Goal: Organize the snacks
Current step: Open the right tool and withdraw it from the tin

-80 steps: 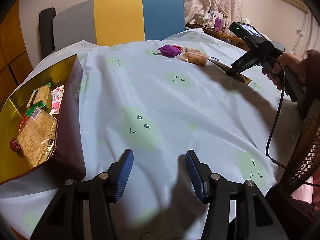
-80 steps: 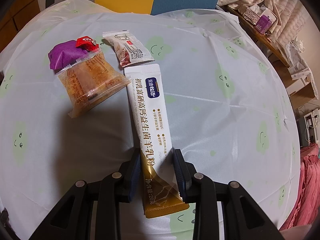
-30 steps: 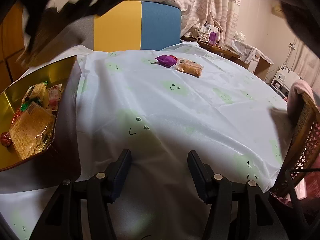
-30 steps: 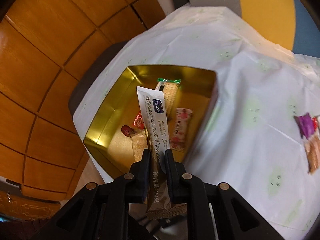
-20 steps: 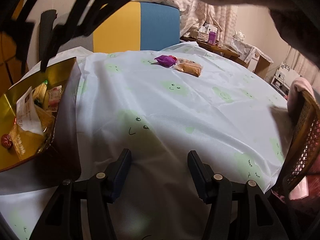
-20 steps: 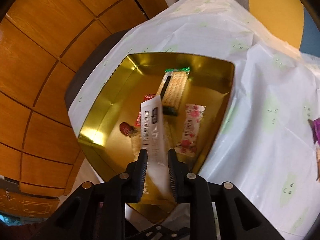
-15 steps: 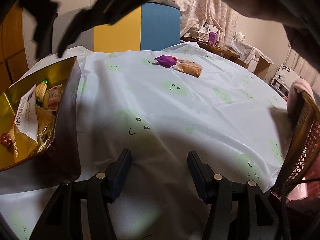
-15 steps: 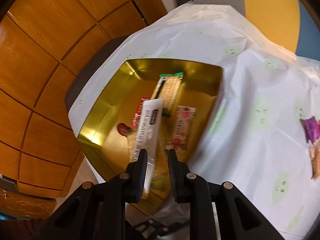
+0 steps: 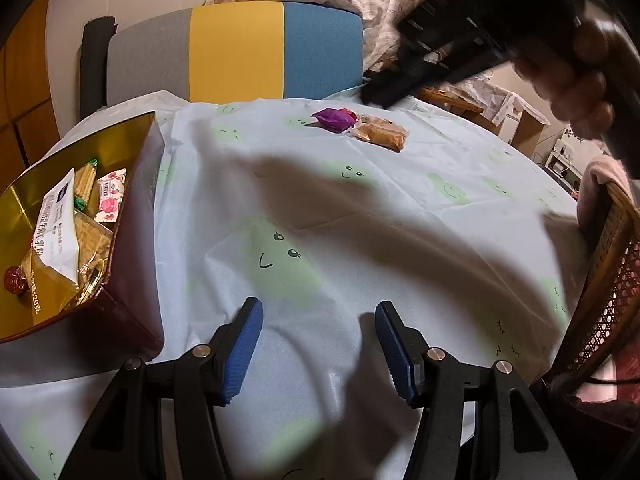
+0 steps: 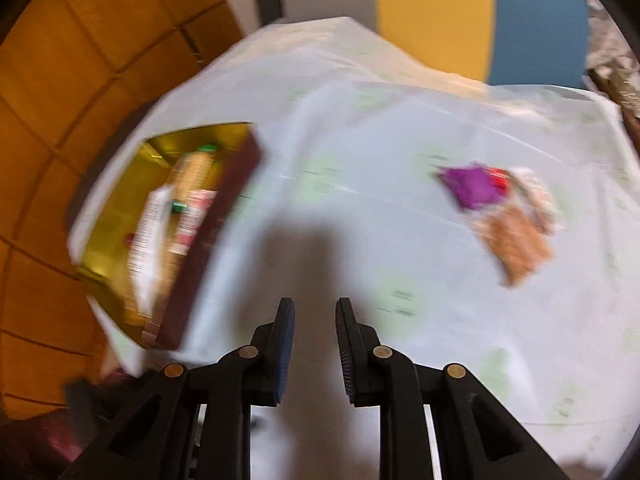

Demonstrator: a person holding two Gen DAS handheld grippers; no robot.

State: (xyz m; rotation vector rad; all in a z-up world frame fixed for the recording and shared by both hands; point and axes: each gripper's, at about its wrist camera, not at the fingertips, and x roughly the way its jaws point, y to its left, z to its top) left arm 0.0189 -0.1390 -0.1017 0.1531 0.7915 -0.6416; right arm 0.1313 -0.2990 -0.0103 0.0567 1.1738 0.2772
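A gold tin at the table's left holds several snacks, with the long white-and-gold sachet lying on top. It also shows, blurred, in the right wrist view. A purple packet and an orange cracker pack lie at the far side of the table; the right wrist view shows them too. My left gripper is open and empty, low over the cloth. My right gripper is open and empty, high above the table, seen from the left wrist as a dark shape.
A pale cloth with green smiley faces covers the round table. A grey, yellow and blue chair back stands behind it. A cane chair stands at the right edge. Wooden panelling is at the left.
My right gripper let go of the sachet into the tin, opened, and swung right and away from the tin. The left gripper has not moved.
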